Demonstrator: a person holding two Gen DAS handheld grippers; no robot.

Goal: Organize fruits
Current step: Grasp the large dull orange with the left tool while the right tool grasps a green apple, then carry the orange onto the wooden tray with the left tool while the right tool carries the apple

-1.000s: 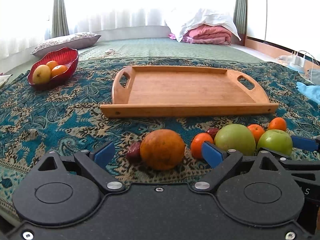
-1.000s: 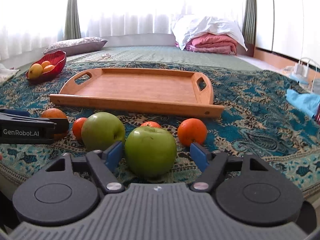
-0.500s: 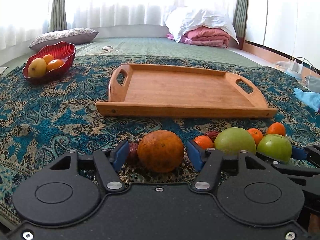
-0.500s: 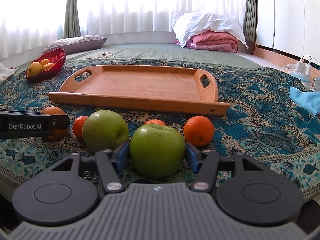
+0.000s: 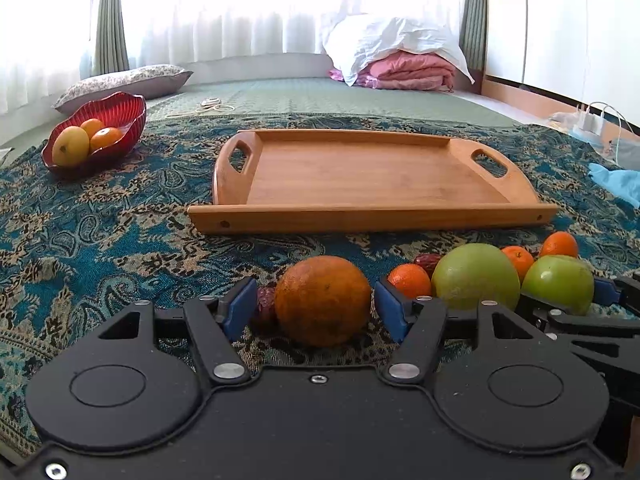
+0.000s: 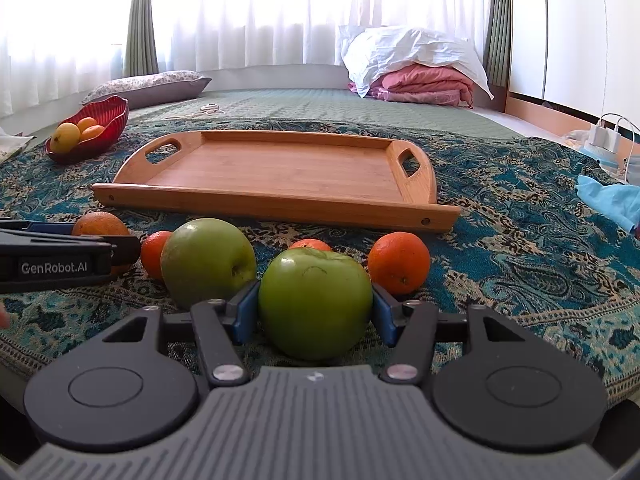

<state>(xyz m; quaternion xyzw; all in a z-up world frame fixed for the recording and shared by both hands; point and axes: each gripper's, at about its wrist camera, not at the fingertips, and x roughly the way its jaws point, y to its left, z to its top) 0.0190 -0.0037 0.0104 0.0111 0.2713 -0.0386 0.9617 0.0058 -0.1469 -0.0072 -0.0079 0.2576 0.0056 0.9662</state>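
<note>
Two grippers are working just before the bare rectangular wooden tray (image 6: 276,176): right gripper (image 6: 314,312) jaws are clamping the glossy green apple (image 6: 314,304); left gripper (image 5: 316,306) jaws are flanking, slightly apart, the dull large orange (image 5: 323,300) on the patterned surface.

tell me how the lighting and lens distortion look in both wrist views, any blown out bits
Left wrist view: the curtained window is blown out to white, the wooden tray is evenly lit, and straight edges bow from the fisheye. Right wrist view: the same glare at the window, a soft highlight on the green apple, and a sharp foreground.
</note>
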